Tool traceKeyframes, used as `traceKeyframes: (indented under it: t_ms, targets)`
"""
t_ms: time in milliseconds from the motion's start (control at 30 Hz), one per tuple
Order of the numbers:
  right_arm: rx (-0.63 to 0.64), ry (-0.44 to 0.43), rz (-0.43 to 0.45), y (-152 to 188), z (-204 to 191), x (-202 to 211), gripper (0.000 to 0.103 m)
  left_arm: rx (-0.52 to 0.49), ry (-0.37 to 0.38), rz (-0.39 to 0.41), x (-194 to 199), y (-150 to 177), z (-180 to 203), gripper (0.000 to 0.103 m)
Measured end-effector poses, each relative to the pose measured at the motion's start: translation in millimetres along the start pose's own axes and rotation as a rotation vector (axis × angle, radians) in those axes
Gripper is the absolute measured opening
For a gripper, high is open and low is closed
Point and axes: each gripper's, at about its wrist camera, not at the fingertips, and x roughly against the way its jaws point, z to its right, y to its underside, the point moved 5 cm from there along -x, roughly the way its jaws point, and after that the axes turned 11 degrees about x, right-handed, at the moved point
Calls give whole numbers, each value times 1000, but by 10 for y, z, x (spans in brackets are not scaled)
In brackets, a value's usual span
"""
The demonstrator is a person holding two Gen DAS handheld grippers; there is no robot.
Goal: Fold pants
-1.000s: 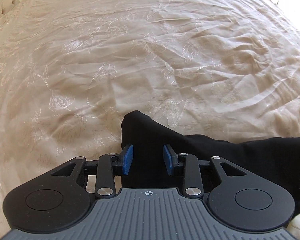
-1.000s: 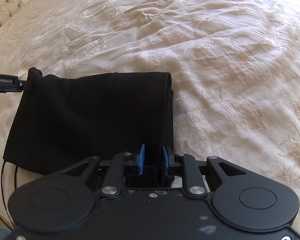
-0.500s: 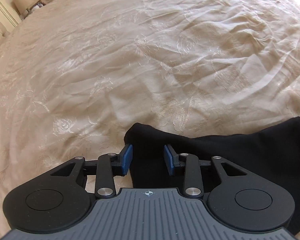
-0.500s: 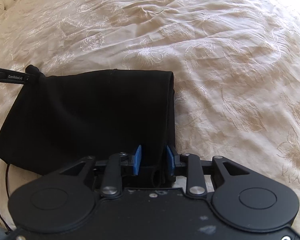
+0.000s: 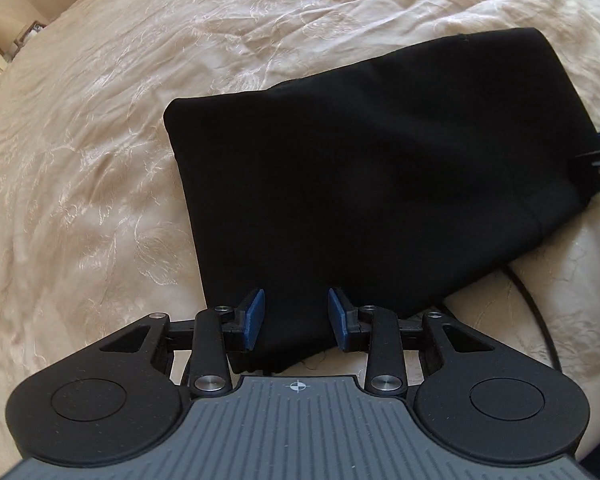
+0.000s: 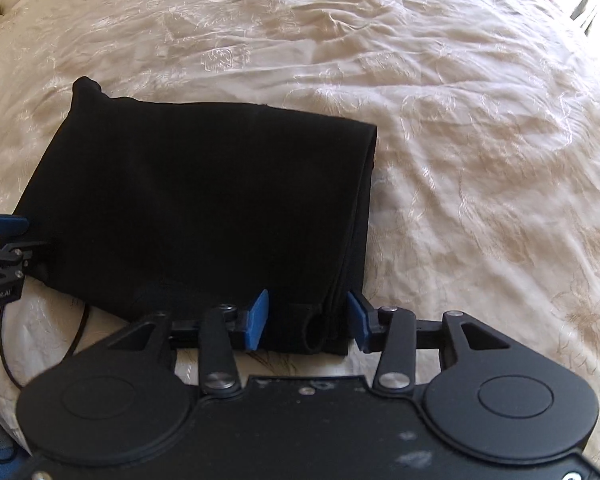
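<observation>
We see the pants' (image 6: 204, 200) stacked folded edge only from the right gripper (image 6: 306, 322), jaws just opening, released; left gripper (image 5: 296, 318) jaws released astride cloth.

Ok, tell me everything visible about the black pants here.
The black pants are plain matte cloth, folded into a flat, thick rectangle on the cream bedspread. Stacked layers show along the right edge. The near edge lies between the open fingers of both the left gripper and right gripper, with no pad pressing.
</observation>
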Motion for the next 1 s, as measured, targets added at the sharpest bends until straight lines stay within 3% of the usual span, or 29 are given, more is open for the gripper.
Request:
traceKeyframes:
  t_ms: [67, 200, 367, 500, 633, 867, 1000]
  targets:
    - [-30, -12, 6, 22, 40, 10, 50, 9, 6, 6, 34, -26, -27, 34]
    - [-87, -41, 25, -23, 141, 65, 51, 152, 82, 41, 154, -156, -270, 34]
    - [-156, -47, 72, -100, 320, 80, 53, 276, 99, 74, 158, -326, -630, 34]
    - [-228, -122, 20, -193, 413, -87, 55, 330, 121, 40, 15, -439, -789, 34]
    - [-268, -142, 4, -227, 421, -206, 58, 388, 141, -15, -146, -489, -847, 34]
    - [-309, -154, -20, -281, 406, -330, 66, 427, 142, -69, -309, -448, -756, 57]
    - [-319, -163, -27, -294, 393, -375, 69, 424, 152, -89, -382, -460, -737, 63]
